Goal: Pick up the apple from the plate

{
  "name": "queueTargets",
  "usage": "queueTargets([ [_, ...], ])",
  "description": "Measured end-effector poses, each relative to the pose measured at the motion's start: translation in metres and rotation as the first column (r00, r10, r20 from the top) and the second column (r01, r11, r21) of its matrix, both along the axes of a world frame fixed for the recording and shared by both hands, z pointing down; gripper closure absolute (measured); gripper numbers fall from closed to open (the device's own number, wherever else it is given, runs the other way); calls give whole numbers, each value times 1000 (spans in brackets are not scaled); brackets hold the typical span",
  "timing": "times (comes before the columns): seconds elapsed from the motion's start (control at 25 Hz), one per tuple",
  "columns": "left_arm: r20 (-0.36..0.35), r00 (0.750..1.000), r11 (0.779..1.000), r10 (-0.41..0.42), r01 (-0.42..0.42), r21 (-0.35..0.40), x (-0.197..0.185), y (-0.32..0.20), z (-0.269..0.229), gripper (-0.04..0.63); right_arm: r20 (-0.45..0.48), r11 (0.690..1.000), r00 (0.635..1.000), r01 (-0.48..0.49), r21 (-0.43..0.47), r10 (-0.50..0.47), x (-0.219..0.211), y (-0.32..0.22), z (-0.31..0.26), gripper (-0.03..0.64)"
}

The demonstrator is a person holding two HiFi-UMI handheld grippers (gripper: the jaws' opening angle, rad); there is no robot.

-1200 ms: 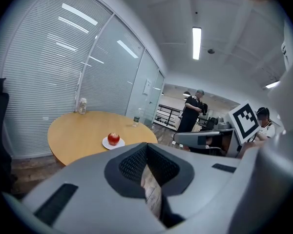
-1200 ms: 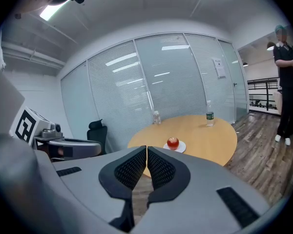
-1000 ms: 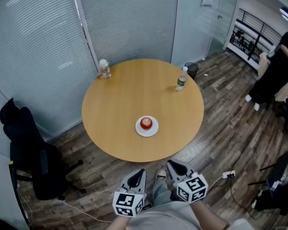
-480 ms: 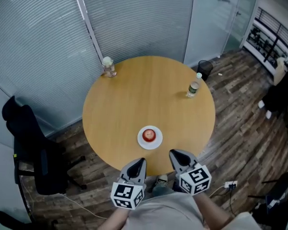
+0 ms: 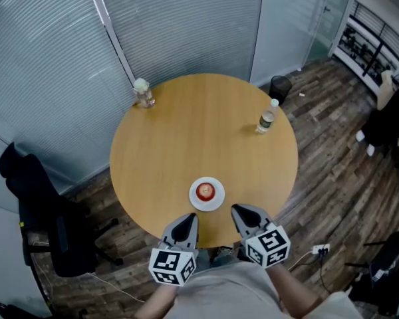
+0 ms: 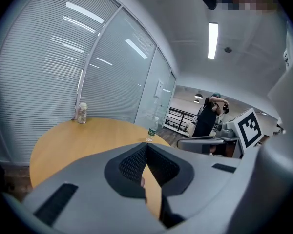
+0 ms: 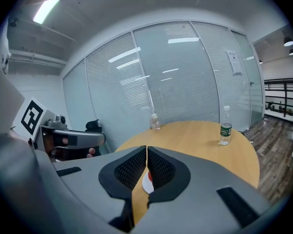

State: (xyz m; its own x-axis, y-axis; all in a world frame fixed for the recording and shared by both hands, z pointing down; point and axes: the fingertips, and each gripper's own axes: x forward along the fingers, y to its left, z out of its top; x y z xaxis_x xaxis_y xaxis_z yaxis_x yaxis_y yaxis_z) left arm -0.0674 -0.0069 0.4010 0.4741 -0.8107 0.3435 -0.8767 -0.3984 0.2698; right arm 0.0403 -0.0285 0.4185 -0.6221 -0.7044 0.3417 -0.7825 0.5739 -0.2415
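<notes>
A red apple (image 5: 205, 191) sits on a small white plate (image 5: 216, 202) near the front edge of the round wooden table (image 5: 186, 138). My left gripper (image 5: 187, 220) is shut and empty, its tip over the table's edge just below and left of the plate. My right gripper (image 5: 240, 212) is shut and empty too, just right of the plate. In the right gripper view the jaws meet at the right gripper's (image 7: 147, 150) tip, and a sliver of plate (image 7: 145, 184) shows below them. In the left gripper view the left gripper (image 6: 146, 147) is shut and hides the apple.
A plastic water bottle (image 5: 266, 117) stands at the table's right side, a glass jar (image 5: 143, 94) at its far left. A black office chair (image 5: 46, 224) is on the floor at left, a bin (image 5: 279, 85) beyond the table. Glass walls with blinds stand behind.
Both grippers have moved forward together, from over the floor to the table's near edge beside the plate. Their jaws stayed shut. The apple and plate have not moved.
</notes>
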Motion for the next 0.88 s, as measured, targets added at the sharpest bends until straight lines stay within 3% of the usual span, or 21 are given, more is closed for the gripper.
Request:
queueTargets([
  [0.88, 9, 990, 987, 142, -140, -84, -1, -24, 36, 592, -44, 993, 997, -71, -97, 67, -8, -20, 31, 584],
])
